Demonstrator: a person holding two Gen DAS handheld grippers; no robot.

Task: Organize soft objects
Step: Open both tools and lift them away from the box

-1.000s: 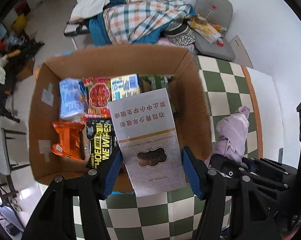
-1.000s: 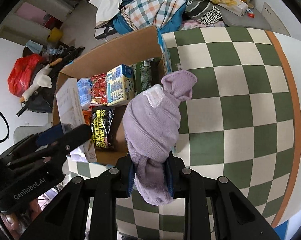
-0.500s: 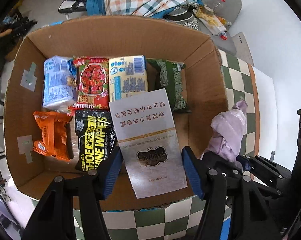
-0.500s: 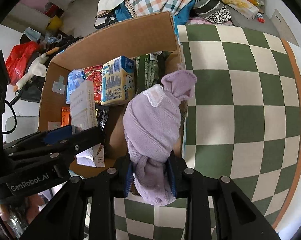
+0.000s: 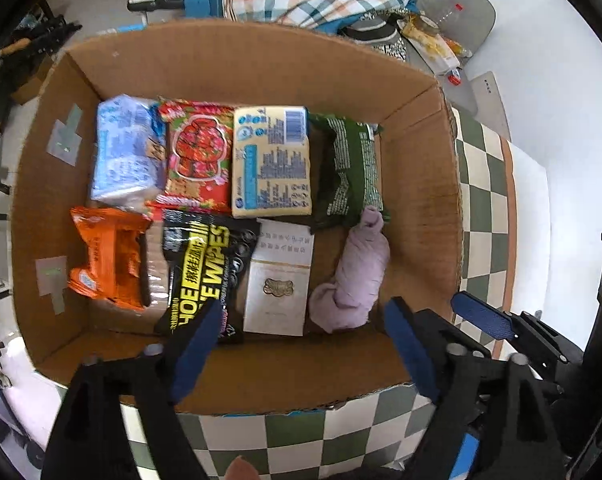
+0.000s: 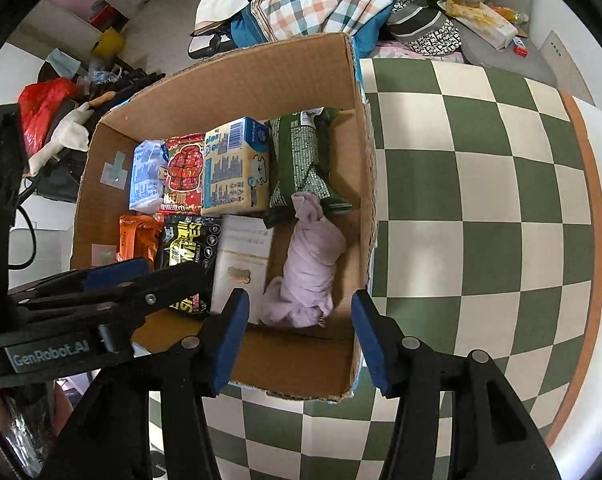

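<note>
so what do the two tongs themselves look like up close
Both are alike: black plastic frames with silver rivets at the pivots, each ending in two fingers faced with flat blue pads. The left tongs show this in the left wrist view, the right tongs in the right. The left one's body bears white "GenRobot.AI" lettering.

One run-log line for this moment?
left gripper: opening, empty | right gripper: opening, empty | white box, lilac cloth roll: lying in cardboard box
</note>
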